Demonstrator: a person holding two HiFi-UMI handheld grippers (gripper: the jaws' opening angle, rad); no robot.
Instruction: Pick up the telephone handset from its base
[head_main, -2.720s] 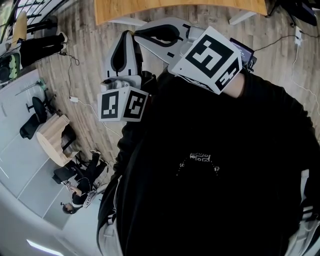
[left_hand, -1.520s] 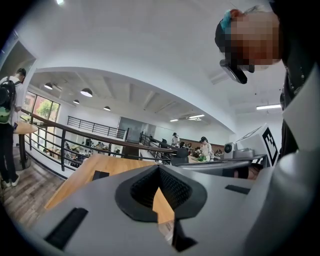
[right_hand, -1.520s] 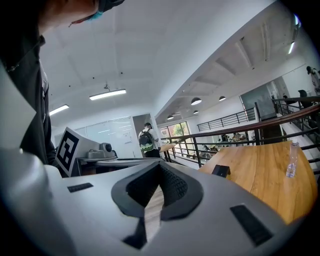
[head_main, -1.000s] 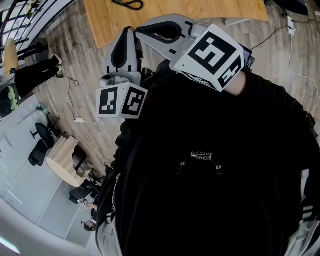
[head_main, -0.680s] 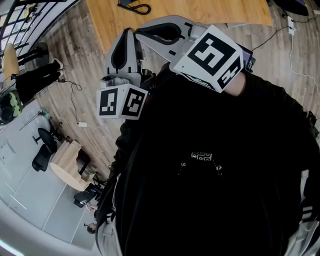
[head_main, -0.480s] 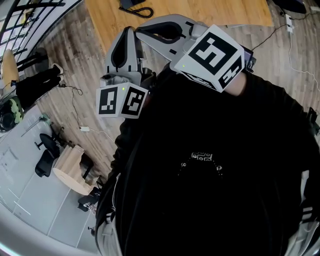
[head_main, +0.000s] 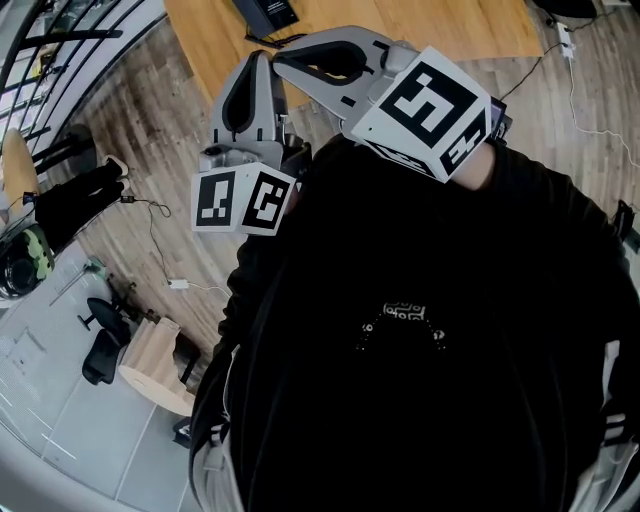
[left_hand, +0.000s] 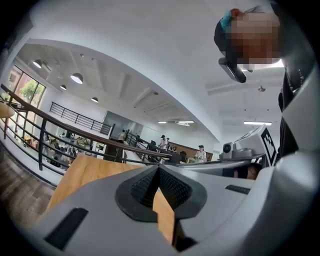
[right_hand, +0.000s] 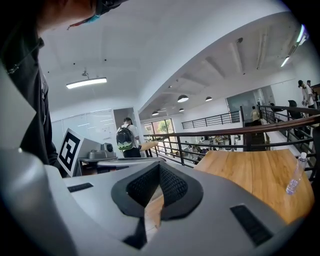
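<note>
A black telephone (head_main: 268, 12) lies on the wooden table (head_main: 420, 25) at the top edge of the head view, partly cut off; I cannot tell its handset from its base. Both grippers are held close to the person's black-clad chest and point toward the table, short of the phone. The left gripper (head_main: 256, 62) is shut with nothing in it; its ribbed pads (left_hand: 150, 185) meet at the tip. Beside it, the right gripper (head_main: 283, 62) is also shut and empty, pads (right_hand: 170, 185) touching. The phone is in neither gripper view.
A clear water bottle (right_hand: 295, 175) stands on the table's right part. A black railing (left_hand: 45, 125) runs behind the table. Cables (head_main: 165, 215) trail on the wood floor at left. A person with a backpack (right_hand: 125, 137) stands in the distance.
The table has slid down into the head view and the black telephone has appeared at its top edge. Both grippers keep their place before the chest, still shut.
</note>
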